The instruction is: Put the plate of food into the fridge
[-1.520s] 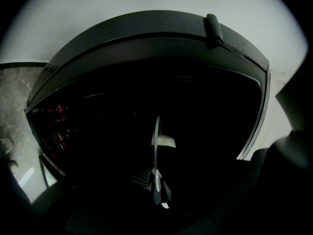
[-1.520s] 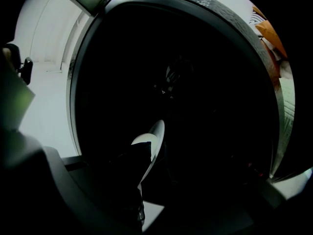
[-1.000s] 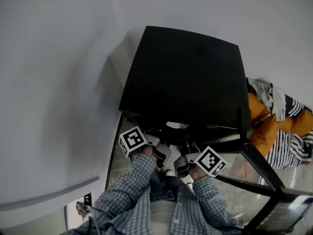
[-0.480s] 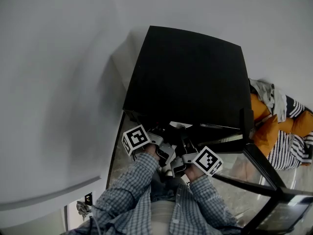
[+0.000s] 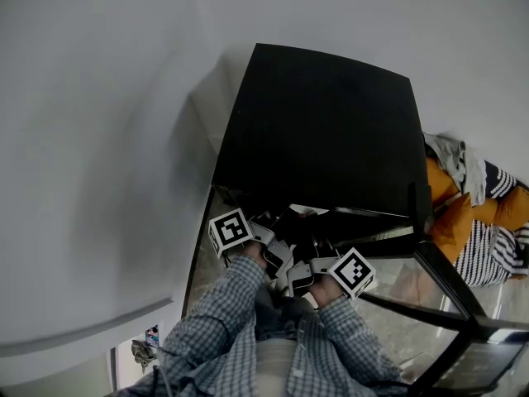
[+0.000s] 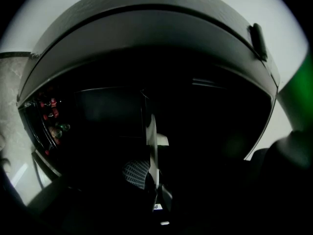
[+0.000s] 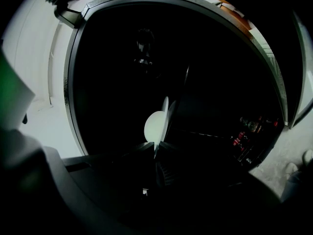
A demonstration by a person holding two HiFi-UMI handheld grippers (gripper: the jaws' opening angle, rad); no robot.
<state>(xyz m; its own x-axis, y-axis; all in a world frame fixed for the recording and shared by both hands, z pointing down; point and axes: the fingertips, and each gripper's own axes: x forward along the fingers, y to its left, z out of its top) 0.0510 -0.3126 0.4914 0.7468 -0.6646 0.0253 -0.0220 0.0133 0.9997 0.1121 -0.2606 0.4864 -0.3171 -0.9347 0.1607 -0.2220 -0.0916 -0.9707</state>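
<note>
Left gripper [image 6: 152, 182]: fingers clenched on the near rim of the plate [image 6: 150, 136]. Right gripper [image 7: 155, 152]: fingers had just been closing and pinched the same rim. Plate seen edge-on, reaching straight ahead of the 2 grippers into the dark mouth of the fridge [image 5: 322, 131]. Neither hand nearer.

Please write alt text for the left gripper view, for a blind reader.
The left gripper grips a white plate, seen edge-on, before the dark open inside of a black fridge. Small red items show at far left.
</note>
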